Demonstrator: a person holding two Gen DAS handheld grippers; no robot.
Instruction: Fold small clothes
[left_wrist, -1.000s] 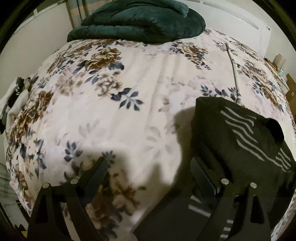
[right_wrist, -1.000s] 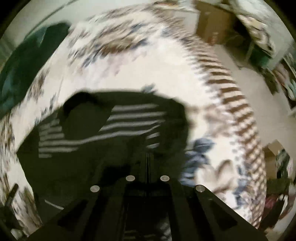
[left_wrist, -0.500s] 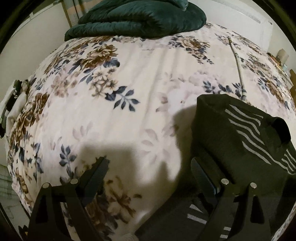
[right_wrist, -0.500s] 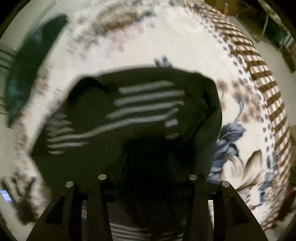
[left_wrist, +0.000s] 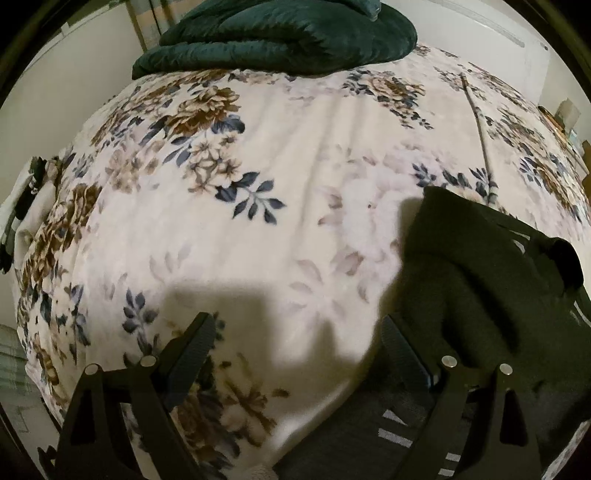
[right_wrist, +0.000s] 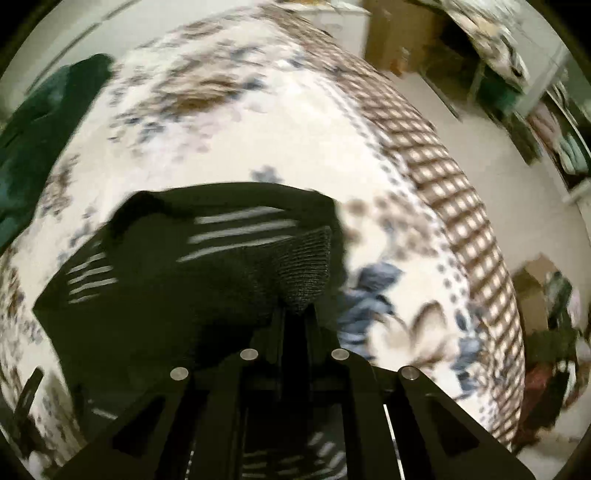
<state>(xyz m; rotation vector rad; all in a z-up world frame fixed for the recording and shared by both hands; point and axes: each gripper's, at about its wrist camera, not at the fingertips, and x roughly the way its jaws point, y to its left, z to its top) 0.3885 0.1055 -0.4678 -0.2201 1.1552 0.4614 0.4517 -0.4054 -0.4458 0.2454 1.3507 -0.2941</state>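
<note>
A small black garment with thin white stripes (right_wrist: 184, 266) lies on the floral bedspread (left_wrist: 277, 192). In the left wrist view the garment (left_wrist: 487, 280) is at the right, part folded over. My right gripper (right_wrist: 295, 314) is shut on a ribbed black corner (right_wrist: 306, 269) of the garment and lifts it. My left gripper (left_wrist: 299, 343) is open and empty above the bedspread, its right finger (left_wrist: 402, 350) at the garment's left edge.
A folded dark green blanket (left_wrist: 280, 33) lies at the far end of the bed. A thin rod (left_wrist: 480, 140) lies on the bedspread beyond the garment. The bed's patterned edge (right_wrist: 454, 206) and floor clutter (right_wrist: 546, 122) are on the right.
My right gripper opened, then shut on the garment's ribbed corner and raised it. The garment's striped part has folded over in the left view. My left gripper stayed open, almost still.
</note>
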